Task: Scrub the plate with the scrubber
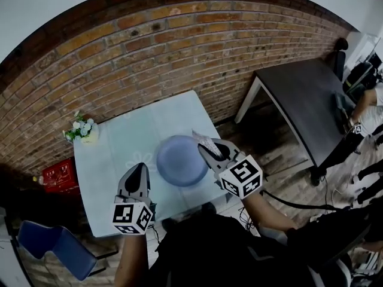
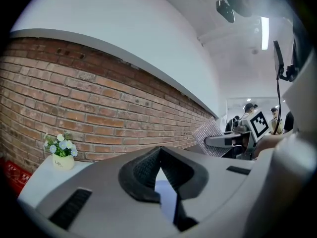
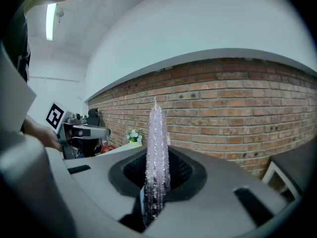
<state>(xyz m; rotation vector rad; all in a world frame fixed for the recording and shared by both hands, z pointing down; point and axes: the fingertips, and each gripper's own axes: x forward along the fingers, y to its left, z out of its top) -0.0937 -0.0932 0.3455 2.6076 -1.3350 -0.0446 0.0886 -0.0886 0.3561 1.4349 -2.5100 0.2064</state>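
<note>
A round blue plate (image 1: 181,159) lies on the white table (image 1: 125,142), near its front right. My right gripper (image 1: 209,150) hovers over the plate's right rim, shut on a silvery mesh scrubber (image 1: 205,141). In the right gripper view the scrubber (image 3: 157,148) stands upright, pinched between the jaws. My left gripper (image 1: 142,167) is just left of the plate and apart from it. Its jaws are shut, with nothing between the fingertips (image 2: 148,168). From the left gripper view I see the right gripper (image 2: 229,141) and the scrubber (image 2: 209,135) off to the right.
A small pot of flowers (image 1: 84,129) stands at the table's far left corner. A brick wall (image 1: 179,46) runs behind the table. A red crate (image 1: 60,175) and a blue chair (image 1: 51,243) sit to the left, a dark table (image 1: 305,97) and people to the right.
</note>
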